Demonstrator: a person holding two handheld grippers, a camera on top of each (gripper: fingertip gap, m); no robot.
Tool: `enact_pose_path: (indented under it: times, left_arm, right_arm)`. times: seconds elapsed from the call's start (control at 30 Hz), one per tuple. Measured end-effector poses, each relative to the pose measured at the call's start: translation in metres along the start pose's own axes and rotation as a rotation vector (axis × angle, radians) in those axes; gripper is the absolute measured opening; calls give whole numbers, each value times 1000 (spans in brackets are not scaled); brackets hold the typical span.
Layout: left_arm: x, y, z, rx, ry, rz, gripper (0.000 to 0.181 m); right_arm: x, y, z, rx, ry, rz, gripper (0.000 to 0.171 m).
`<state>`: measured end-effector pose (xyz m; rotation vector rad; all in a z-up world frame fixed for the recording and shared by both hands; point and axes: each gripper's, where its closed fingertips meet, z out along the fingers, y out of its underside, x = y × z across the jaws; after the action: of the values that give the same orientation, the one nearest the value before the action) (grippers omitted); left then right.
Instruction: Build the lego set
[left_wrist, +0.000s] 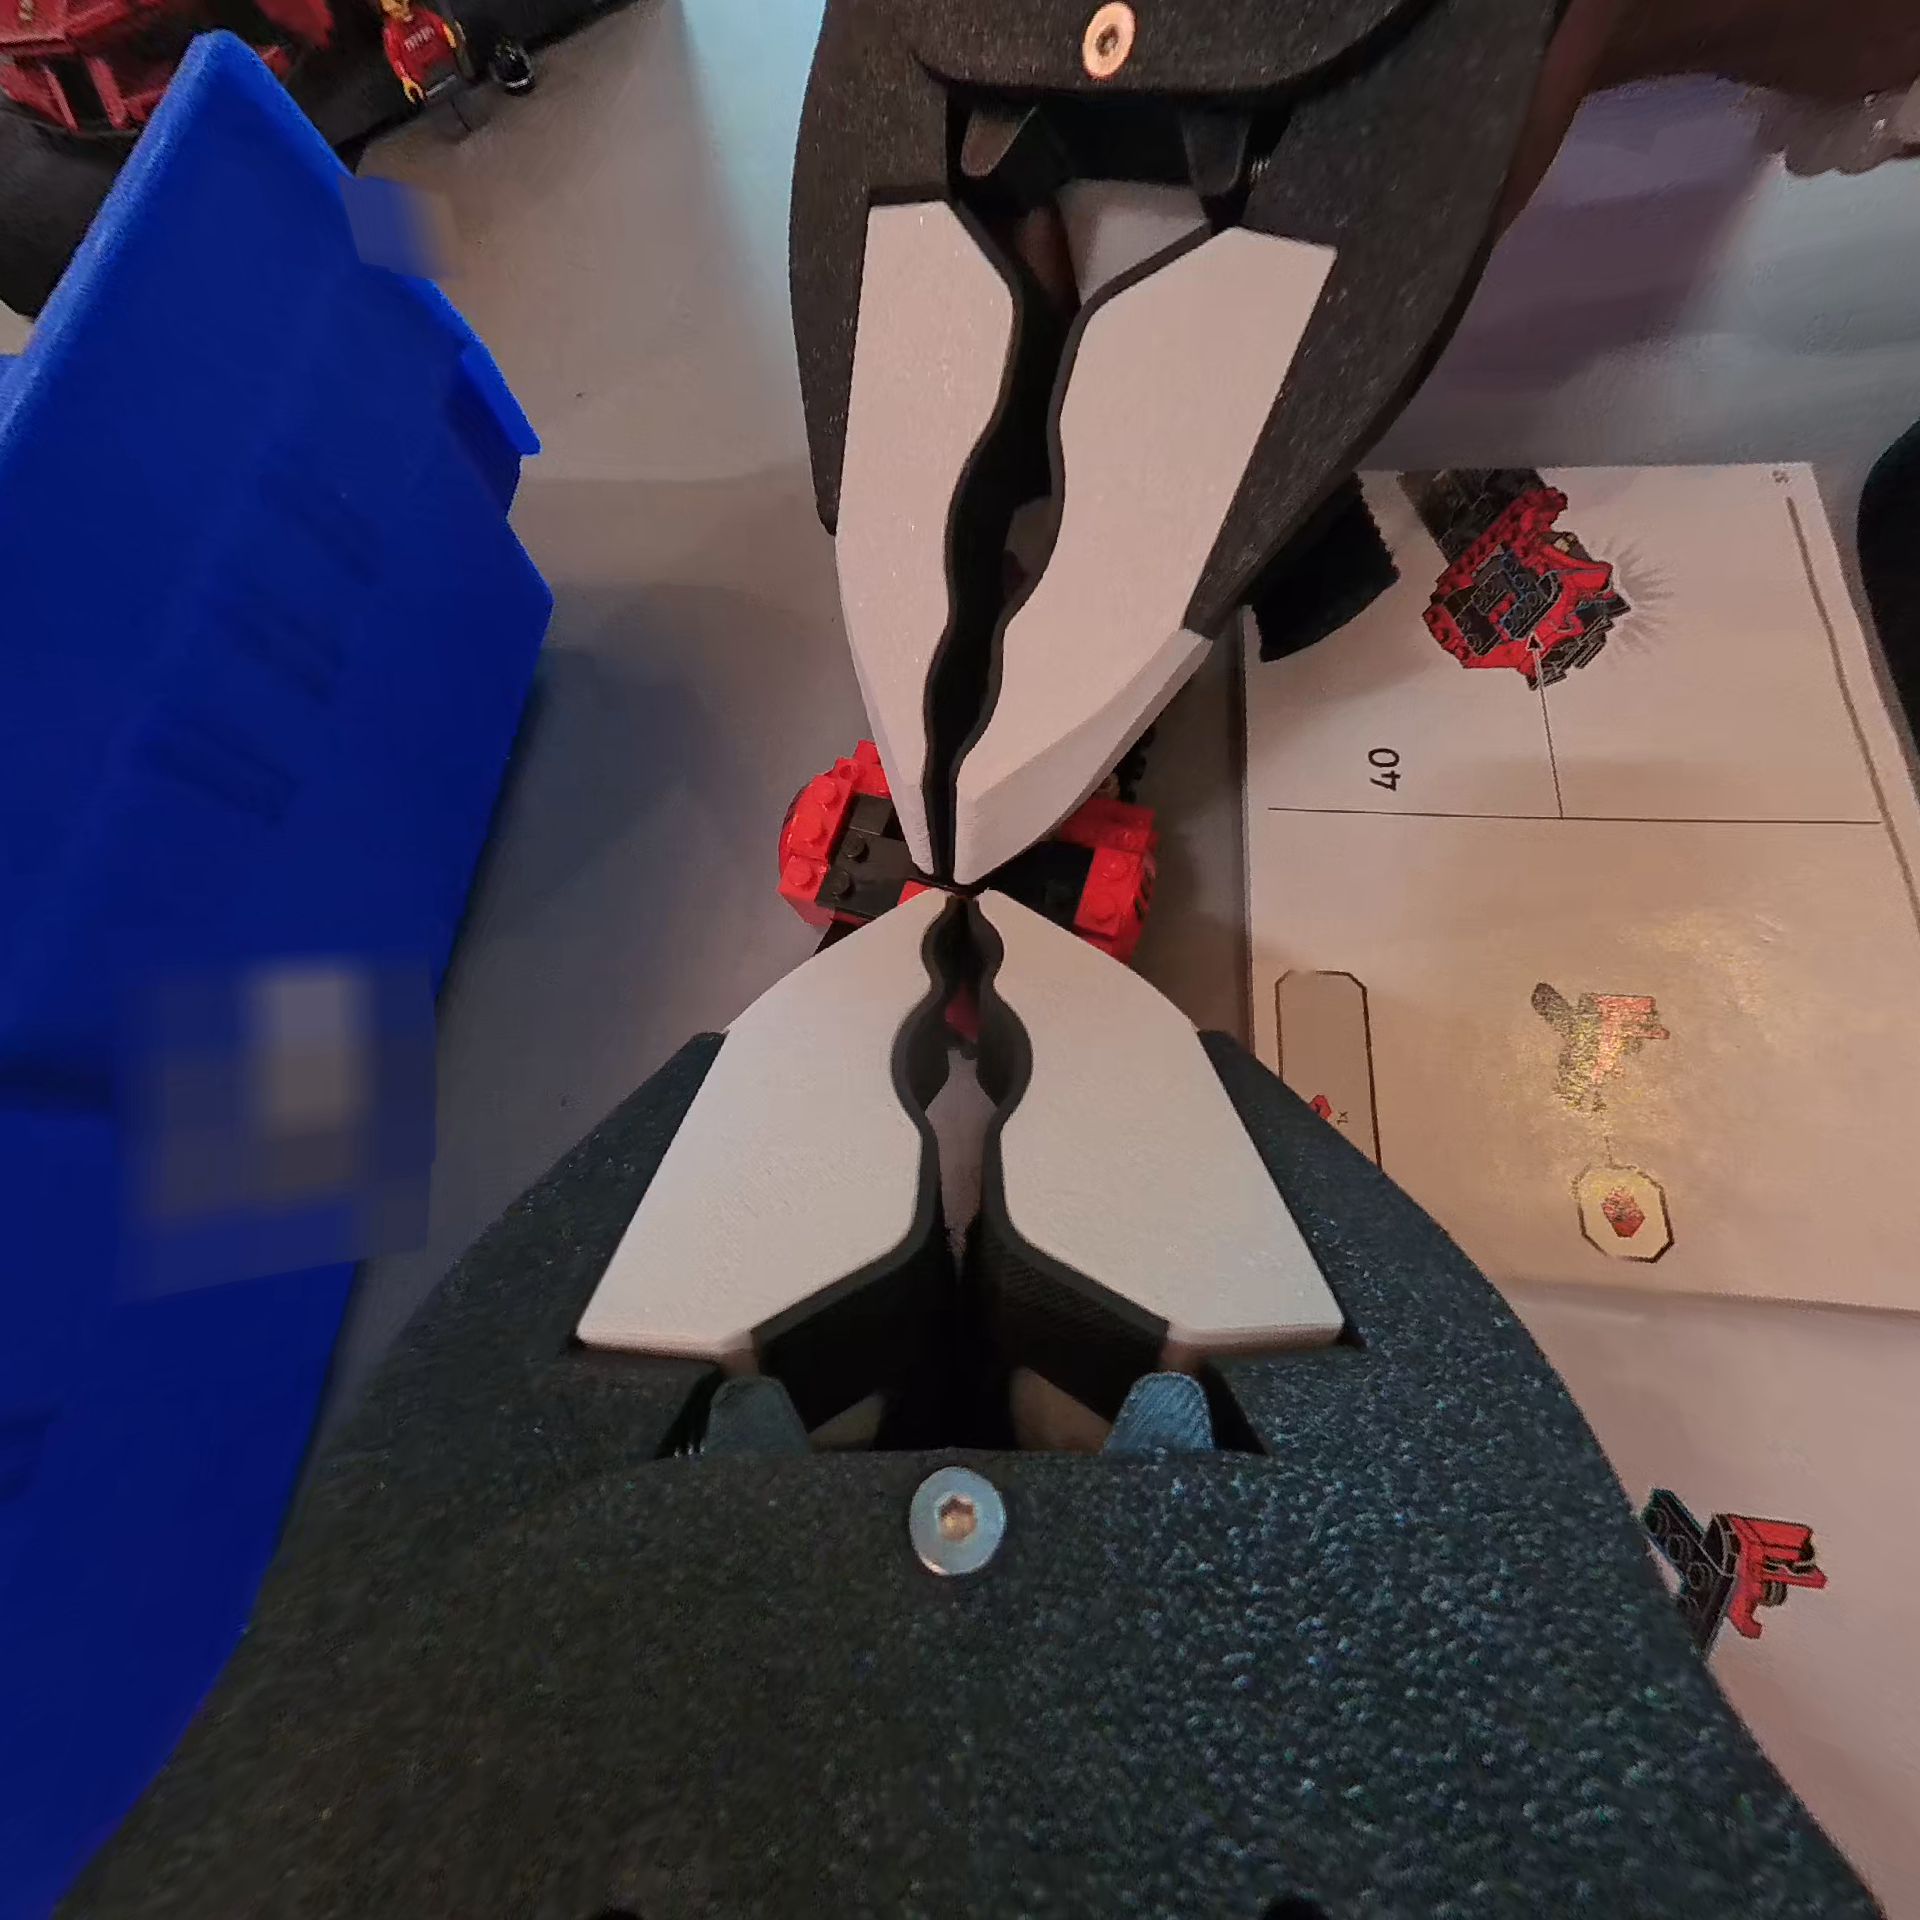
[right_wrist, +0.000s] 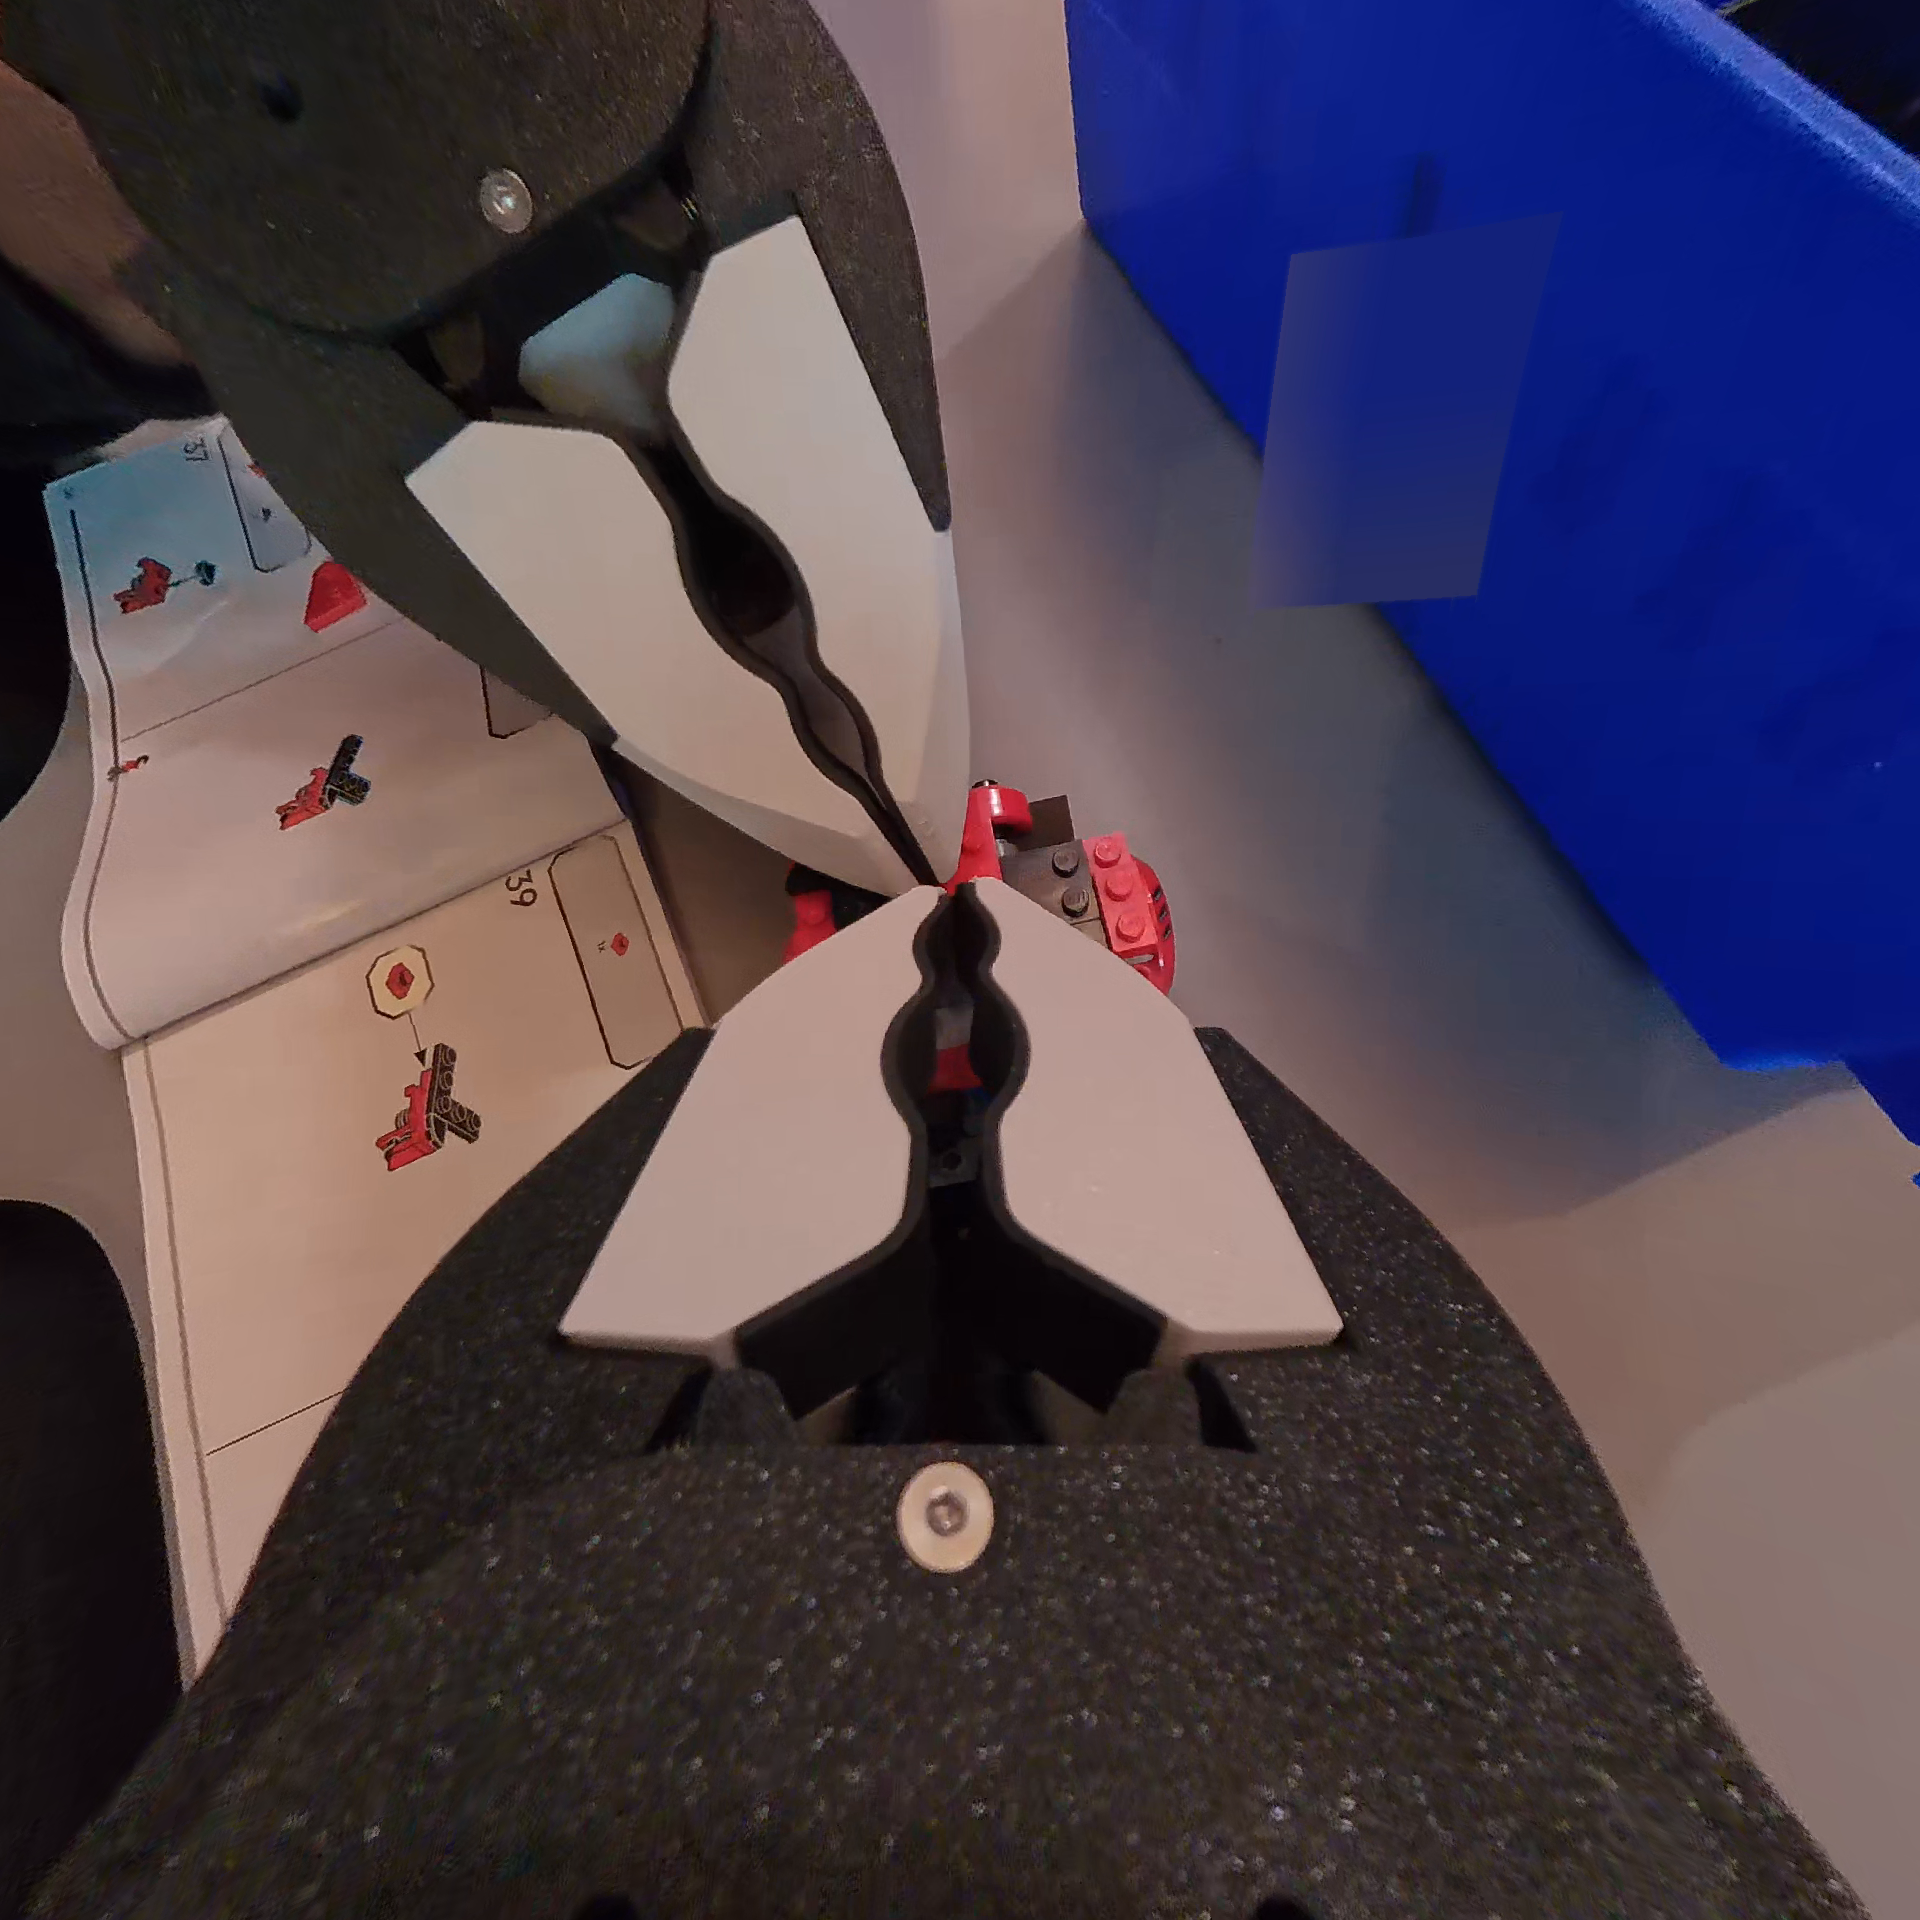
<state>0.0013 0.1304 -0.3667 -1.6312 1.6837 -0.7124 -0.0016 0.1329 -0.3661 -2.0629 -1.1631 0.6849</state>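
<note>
The pale grey table (left_wrist: 665, 312) carries everything we see. Largest upon it is the blue plastic storage bin (left_wrist: 239, 727), standing to the left of the left tool (left_wrist: 951, 902) and, in the right wrist view, to the right of the right tool (right_wrist: 951, 896); we cannot see into it from either view, so its contents are unknown to us. Next in size is the open white instruction booklet (left_wrist: 1558, 935), lying flat on the opposite side of each tool from the bin, its pages showing diagrams of a red and black assembly.

The two tools meet tip to tip above the table. Both have their grey fingers drawn together. Something small and dark appears to lie where the tips meet, but we cannot tell which tool, if either, grips it.

Directly beneath and just beyond the tips lies the small red and black lego sub-assembly (left_wrist: 831, 842), resting on the table between bin and booklet. We judge the build well advanced, since this unit already combines several bricks; the step in hand seems to be adding or pressing a small part, with later pages remaining. A small red minifigure (left_wrist: 416, 52) stands far beyond the left tool.
</note>
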Motion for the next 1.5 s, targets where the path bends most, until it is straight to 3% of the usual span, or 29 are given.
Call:
enact_pose_path:
  times: [0.2,0.23,0.3,0.37,0.43,0.7,1.37,1.43,1.5]
  left_arm:
    - [-1,-1,-1,-1,-3,20,0]
    - [-6,-4,-5,12,-32,20,0]
    - [-15,-16,-21,81,-72,15,0]
    - [-23,-23,-40,107,-97,13,0]
    - [-21,-16,-45,62,-72,24,0]
    - [-5,6,-15,-22,-15,56,0]
    - [-5,8,-9,-41,-30,25,0]
    - [-6,7,-11,-40,-33,30,0]
    - [-12,2,-17,4,-58,25,0]
  right_arm:
    - [1,-1,-1,-58,26,-73,0]
    - [1,-5,-3,-52,30,-86,13]
    - [-2,-34,-18,111,3,-44,19]
    - [6,-40,-32,138,53,-49,9]
    - [12,-21,-30,22,90,-69,5]
    - [7,11,-7,-62,56,-23,2]
    - [3,11,-4,-70,30,-6,0]
    - [4,11,-8,-89,26,-15,24]
    - [3,5,-16,-57,-1,24,62]
